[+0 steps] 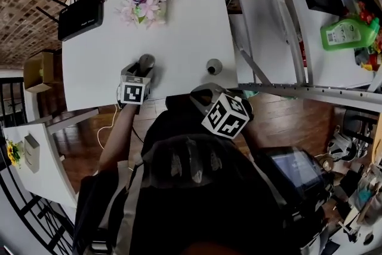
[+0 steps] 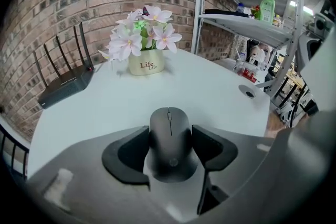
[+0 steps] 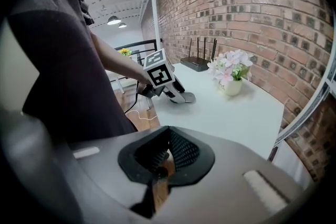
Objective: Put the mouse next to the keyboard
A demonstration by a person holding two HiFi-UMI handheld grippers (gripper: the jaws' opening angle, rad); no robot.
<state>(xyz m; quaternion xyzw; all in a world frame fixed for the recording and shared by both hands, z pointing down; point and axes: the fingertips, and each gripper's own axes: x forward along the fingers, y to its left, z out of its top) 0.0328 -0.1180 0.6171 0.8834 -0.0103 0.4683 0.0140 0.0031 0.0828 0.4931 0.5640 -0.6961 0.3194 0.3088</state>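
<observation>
A black wireless mouse [image 2: 169, 139] sits between the two dark pads of my left gripper [image 2: 169, 148], which press on its sides. Seen from the head, the mouse [image 1: 146, 61] is near the front edge of the white table [image 1: 185, 21], with the left gripper [image 1: 143, 70] low over the tabletop. In the right gripper view the left gripper [image 3: 178, 94] and its marker cube are at the table's near corner. My right gripper [image 1: 206, 94] hangs off the table by the person's body; its jaws [image 3: 164, 157] are shut with nothing in them. No keyboard is in view.
A black router [image 1: 80, 15] with antennas stands at the back left of the table, and a pot of pink flowers [image 1: 144, 3] sits behind the mouse. A round cable grommet [image 1: 213, 66] lies right of the mouse. A metal shelf [image 1: 286, 21] holding a green bottle [image 1: 349, 33] borders the right side.
</observation>
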